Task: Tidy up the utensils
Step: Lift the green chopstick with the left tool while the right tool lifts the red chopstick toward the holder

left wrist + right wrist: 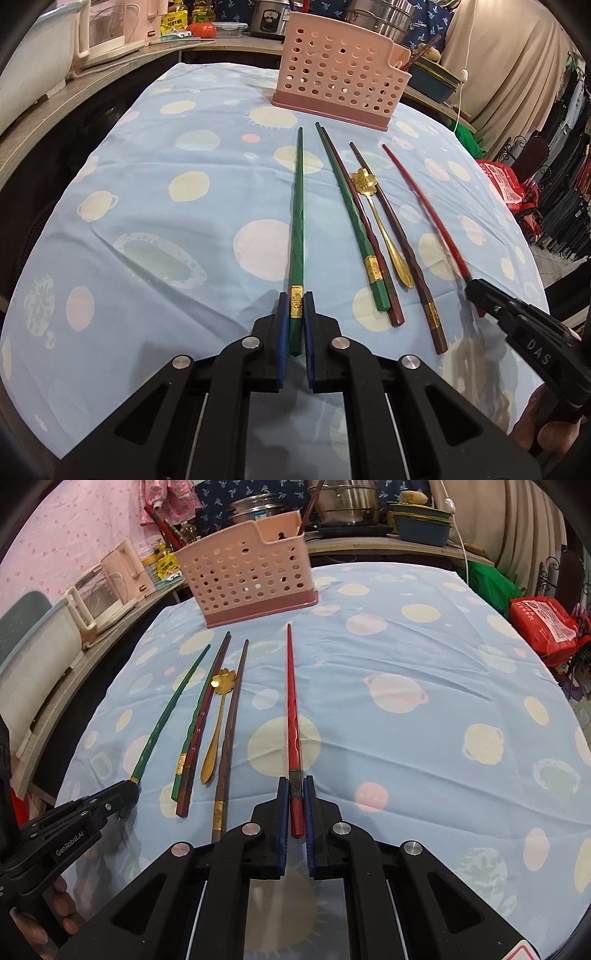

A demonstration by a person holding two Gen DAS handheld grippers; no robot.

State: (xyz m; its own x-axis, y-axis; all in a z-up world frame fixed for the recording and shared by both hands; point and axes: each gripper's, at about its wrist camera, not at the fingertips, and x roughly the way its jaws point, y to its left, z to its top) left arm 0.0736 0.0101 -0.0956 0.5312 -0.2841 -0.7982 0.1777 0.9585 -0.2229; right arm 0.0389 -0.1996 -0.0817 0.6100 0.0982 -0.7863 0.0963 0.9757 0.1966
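My left gripper [296, 301] is shut on the thick end of a green chopstick [298, 221], which points toward the pink holder [340, 70]. My right gripper [296, 786] is shut on the thick end of a red chopstick [292, 701]; it also shows in the left wrist view [476, 288]. Between them on the cloth lie a second green chopstick [351, 225], two dark brown chopsticks [399, 240] and a gold flower-shaped spoon [380, 221]. The left gripper shows at the left of the right wrist view [127, 794].
The perforated pink utensil holder [251, 576] stands at the far edge of the blue spotted tablecloth [406, 701]. Behind it a counter holds pots, bottles, a kettle [107, 587] and a blue tub [421, 528]. A red bag [543, 624] sits off the right edge.
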